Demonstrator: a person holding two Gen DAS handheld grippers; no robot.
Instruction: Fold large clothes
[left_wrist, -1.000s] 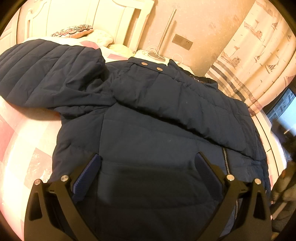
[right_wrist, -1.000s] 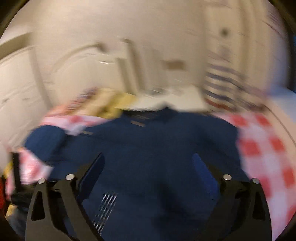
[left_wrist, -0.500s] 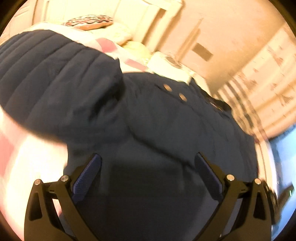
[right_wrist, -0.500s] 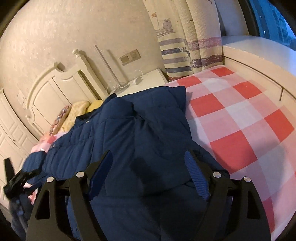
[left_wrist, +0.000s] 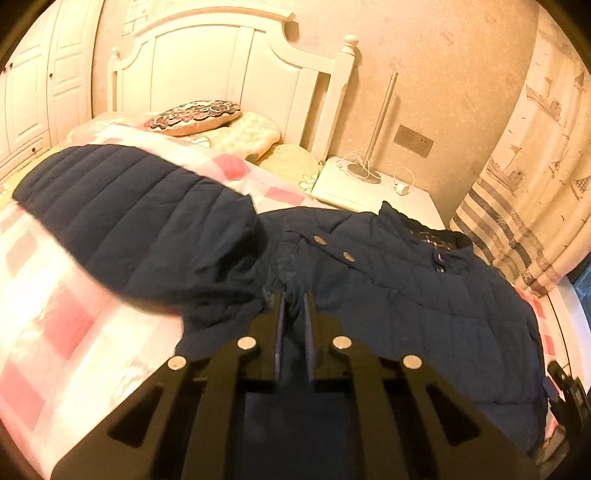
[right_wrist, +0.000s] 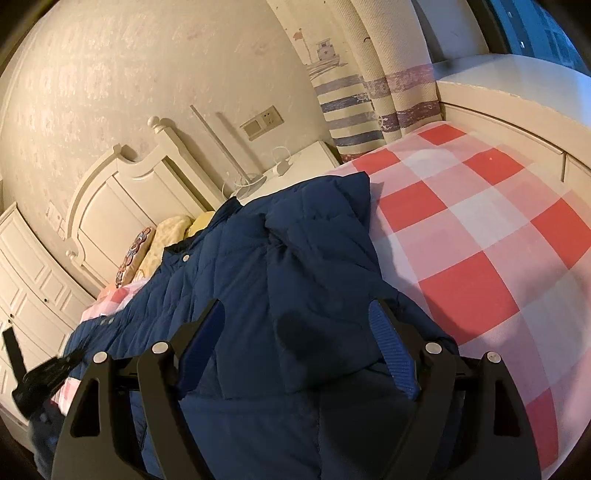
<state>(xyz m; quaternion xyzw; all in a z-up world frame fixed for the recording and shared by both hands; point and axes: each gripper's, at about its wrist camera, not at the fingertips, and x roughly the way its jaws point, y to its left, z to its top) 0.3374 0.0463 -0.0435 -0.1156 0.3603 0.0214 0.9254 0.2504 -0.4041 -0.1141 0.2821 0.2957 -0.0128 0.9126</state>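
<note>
Left gripper (left_wrist: 293, 299) just snapped from wide open to clenched on a fold of the navy quilted puffer jacket (left_wrist: 406, 295), frame centre. Right gripper (right_wrist: 299, 325) stands spread, jacket lying between its fingers on the red-checked bedspread (right_wrist: 480, 229), pads not pressing.

White panelled headboard (left_wrist: 221, 70) stands against a mottled plaster wall (left_wrist: 443, 74). White nightstand (left_wrist: 369, 192) beside the bed carries a lamp base and cable. Wall socket (left_wrist: 413, 141) above it. Striped curtain (right_wrist: 369, 99) at right. Checked bedspread (right_wrist: 480, 221). Warm lighting.
</note>
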